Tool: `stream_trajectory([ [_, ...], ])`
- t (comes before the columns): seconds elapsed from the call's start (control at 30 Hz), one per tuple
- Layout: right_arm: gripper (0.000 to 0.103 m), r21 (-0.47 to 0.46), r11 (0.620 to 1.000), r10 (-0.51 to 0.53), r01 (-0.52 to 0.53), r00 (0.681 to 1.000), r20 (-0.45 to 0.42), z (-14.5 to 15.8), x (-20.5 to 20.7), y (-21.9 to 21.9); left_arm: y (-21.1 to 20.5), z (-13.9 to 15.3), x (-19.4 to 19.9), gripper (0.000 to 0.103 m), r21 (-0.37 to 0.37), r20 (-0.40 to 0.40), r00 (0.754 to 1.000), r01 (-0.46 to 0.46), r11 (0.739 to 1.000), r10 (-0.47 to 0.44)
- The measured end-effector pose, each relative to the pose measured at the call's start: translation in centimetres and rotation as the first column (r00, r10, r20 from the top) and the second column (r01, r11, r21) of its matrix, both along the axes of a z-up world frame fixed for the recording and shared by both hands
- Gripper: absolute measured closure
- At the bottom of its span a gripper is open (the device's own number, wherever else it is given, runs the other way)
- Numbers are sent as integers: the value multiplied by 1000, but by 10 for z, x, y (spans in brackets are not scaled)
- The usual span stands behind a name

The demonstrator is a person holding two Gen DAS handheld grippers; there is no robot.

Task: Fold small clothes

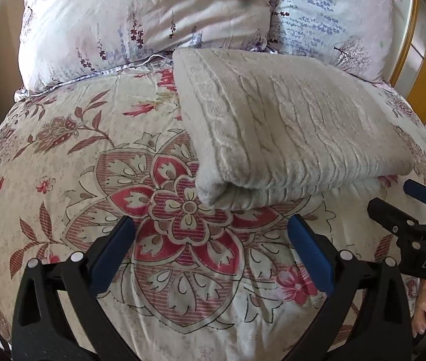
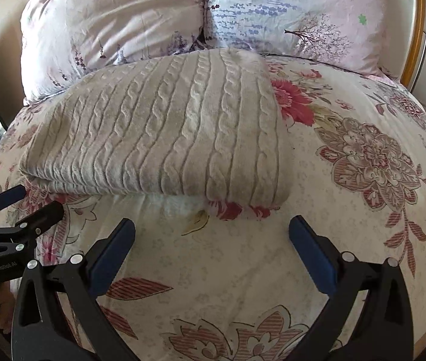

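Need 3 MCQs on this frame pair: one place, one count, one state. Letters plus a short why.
1. Where does the folded cream cable-knit garment lie?
A. on the floral bedspread
B. on a chair
C. in a basket

2. How many floral-print pillows lie behind it?
A. none
B. two
C. four

3. How does the left gripper stand?
A. shut on the garment
B. shut, empty
C. open, empty

Answers: 1 A, bedspread shows all around the garment; 2 B, two pillows side by side at the headboard; 3 C, its blue pads are spread apart with only bedspread between.
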State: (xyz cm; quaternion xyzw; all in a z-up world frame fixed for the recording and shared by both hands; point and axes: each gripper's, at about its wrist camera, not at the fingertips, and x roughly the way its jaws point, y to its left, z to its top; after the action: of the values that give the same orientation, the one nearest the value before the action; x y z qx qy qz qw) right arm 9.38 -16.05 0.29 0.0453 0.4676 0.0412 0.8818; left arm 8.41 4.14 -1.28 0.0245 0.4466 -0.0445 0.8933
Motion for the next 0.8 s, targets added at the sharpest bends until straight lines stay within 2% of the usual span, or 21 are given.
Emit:
stream_trajectory([
  [0.27, 1, -50, 999, 5, -6, 1000, -14, -2, 2, 5, -4, -1, 2, 2, 32, -8, 1000, -4, 999, 5],
  [0.8, 1, -49, 999, 1, -2, 1000, -15, -2, 3, 5, -4, -2, 4, 2, 27, -9, 1000, -4, 1000, 4],
])
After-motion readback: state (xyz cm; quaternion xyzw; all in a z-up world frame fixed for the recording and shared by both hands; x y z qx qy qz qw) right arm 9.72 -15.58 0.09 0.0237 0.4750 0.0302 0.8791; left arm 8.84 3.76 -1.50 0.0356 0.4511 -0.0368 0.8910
